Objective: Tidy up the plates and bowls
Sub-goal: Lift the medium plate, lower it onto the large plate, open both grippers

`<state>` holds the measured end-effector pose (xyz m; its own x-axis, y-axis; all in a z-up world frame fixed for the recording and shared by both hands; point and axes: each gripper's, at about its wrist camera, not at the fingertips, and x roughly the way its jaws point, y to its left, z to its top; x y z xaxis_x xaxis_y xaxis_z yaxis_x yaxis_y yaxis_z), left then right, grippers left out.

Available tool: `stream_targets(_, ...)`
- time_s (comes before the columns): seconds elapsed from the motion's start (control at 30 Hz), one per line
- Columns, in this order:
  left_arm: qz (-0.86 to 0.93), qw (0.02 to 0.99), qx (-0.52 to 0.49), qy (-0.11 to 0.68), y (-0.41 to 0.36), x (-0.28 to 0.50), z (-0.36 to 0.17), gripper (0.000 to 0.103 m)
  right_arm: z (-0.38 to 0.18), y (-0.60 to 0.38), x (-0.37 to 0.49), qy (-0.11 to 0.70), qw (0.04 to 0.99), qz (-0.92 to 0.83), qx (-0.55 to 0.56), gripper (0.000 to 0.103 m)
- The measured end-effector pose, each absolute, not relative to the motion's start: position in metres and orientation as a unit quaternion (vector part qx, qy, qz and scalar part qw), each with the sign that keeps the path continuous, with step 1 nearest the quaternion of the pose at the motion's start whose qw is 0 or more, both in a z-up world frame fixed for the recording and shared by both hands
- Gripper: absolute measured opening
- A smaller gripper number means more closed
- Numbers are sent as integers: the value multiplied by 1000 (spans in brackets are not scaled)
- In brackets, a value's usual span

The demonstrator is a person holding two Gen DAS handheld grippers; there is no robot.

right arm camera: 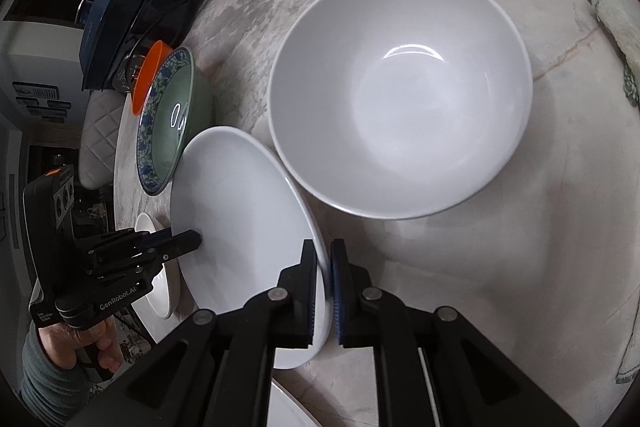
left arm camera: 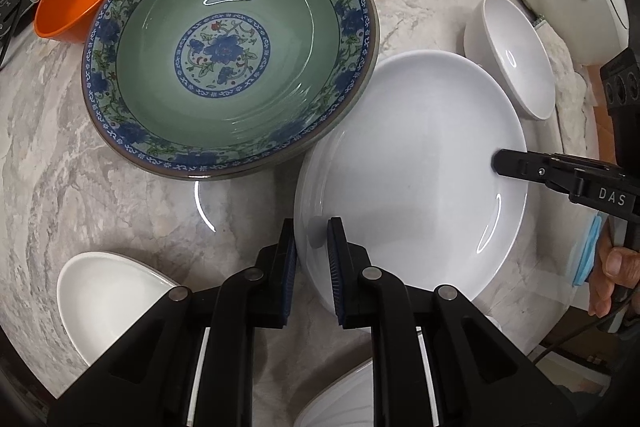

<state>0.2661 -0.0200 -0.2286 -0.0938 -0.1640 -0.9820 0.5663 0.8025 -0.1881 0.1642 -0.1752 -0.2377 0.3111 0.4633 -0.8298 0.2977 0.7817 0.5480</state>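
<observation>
1. Straddling the near rim of the white plate with the left gripper: one finger outside, one over the well, jaws not visibly pressed on the rim, so closure cannot be told.
2. Clamped on the opposite rim with the right gripper, pads tight on both faces of the edge.
3. Resting on or just above the marble desk, rim tucked under the green floral bowl and beside the white bowl.
4. Likely stiff, glazed, slippery and chip-prone; moderate in weight.
5. Best held at the rim, pads seated deep past the lip, kept level.
6. Worth watching: edge knocking the green floral bowl on lifting.
</observation>
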Motion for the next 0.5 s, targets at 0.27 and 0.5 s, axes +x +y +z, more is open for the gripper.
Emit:
stream_targets(0.27, -285, 644, 133, 697, -23, 277, -217, 13, -239, -188, 160, 586, 726, 50, 357, 10)
stream_targets(0.5, -292, 643, 138, 694, -18, 260, -196, 13, -217, -190, 154, 582, 729, 53, 357, 10)
